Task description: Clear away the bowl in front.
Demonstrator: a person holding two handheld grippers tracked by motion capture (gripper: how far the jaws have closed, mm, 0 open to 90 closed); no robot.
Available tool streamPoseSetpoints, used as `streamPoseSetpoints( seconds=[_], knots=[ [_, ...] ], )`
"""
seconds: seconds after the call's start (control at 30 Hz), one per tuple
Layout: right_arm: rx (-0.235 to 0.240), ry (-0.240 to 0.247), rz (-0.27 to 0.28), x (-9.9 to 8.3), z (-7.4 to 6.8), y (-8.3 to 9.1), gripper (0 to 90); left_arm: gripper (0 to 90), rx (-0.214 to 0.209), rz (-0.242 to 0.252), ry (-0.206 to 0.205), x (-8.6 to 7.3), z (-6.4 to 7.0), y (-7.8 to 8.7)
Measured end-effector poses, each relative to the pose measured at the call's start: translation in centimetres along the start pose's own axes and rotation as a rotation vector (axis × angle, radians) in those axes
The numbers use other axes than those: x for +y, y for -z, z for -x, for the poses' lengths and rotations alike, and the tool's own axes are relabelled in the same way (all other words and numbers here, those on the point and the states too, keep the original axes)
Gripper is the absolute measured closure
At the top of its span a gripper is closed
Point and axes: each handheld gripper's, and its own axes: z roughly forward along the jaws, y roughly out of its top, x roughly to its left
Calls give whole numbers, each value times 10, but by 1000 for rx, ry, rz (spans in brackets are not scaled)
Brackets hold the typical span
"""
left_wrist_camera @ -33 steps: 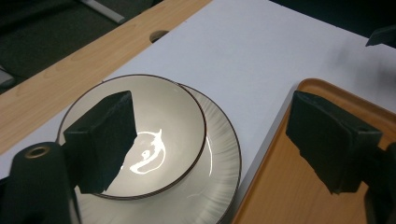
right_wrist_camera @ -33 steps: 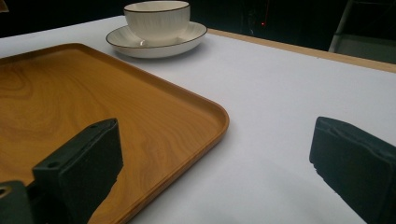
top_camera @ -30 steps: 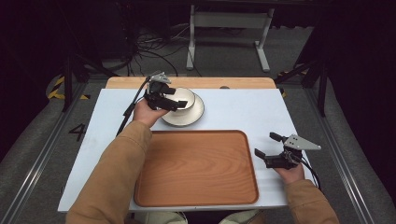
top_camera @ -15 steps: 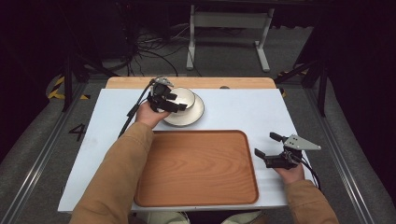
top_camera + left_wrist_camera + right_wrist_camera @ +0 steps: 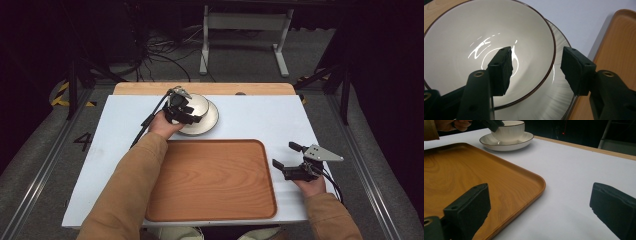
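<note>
Moved since a second ago: left hand-held gripper [image 5: 191, 113], now further over the bowl [image 5: 196, 106], from its near-left rim toward the middle; right hand-held gripper [image 5: 287, 156] unchanged.

Left hand-held gripper: jaws apart, straddling the bowl's rim in the left gripper view, one pad [image 5: 501, 69] inside the bowl, the other pad [image 5: 575, 70] outside, over the plate [image 5: 549, 102]. Gap visible between each pad and the rim, nothing clamped. Held from the bench's left side, forearm in a tan sleeve [image 5: 127, 195] crossing the tray's [image 5: 215, 180] left edge.

Bowl: white, dark thin rim, upright, sitting on the white plate. Both at the far side of the bench [image 5: 260, 117], left of centre, just beyond the tray's far-left corner. Plate close to the tray's edge; touching or not, cannot tell. Ribbed outer wall on the bowl in the right gripper view.

Right hand-held gripper: jaws wide open, holding nothing. Parked low over the bench at the near right, just beside the tray's right edge, pointing left toward the tray. One jaw over the tray's corner, the other over bare bench in its own view. Grey three-cornered plate on top, cable trailing toward the near edge.

Tray: wooden, rounded corners, raised lip, flat on the bench at near centre. Bench top white, with a wooden strip along the far edge.
</note>
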Motion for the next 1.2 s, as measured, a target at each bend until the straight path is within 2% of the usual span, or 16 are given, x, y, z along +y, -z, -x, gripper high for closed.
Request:
streamPoseSetpoints(
  seconds=[0.43, 0.47, 0.5, 0.53, 0.67, 0.73, 1.0, 1.03, 1.2],
  knots=[
    [-2, 5, -2, 0, 0, 0, 38, 547, 41, -64, -27, -1, 3, -11],
    [-3, 5, -2, 0, 0, 0, 38, 574, 47, -69, -45, 0, 5, -12],
    [-3, 5, -2, 0, 0, 0, 38, 588, 48, -72, -40, 0, 6, -13],
    [-3, 5, -2, 0, 0, 0, 38, 600, 49, -75, -60, 0, 6, -13],
    [-2, 7, -2, 0, 0, 0, 38, 641, 57, -86, -73, 0, 9, -14],
    [-1, 6, -1, 0, 0, 0, 38, 678, 86, -91, -127, 2, 14, -16],
    [-1, 7, 0, 0, 0, 0, 35, 768, 89, -91, -153, 4, 18, -18],
    [-1, 6, 0, 0, 0, 0, 35, 801, 90, -90, -158, 4, 18, -18],
    [0, 6, 1, 0, 0, 0, 35, 822, 100, -117, -178, 7, 20, -19]
  ],
)
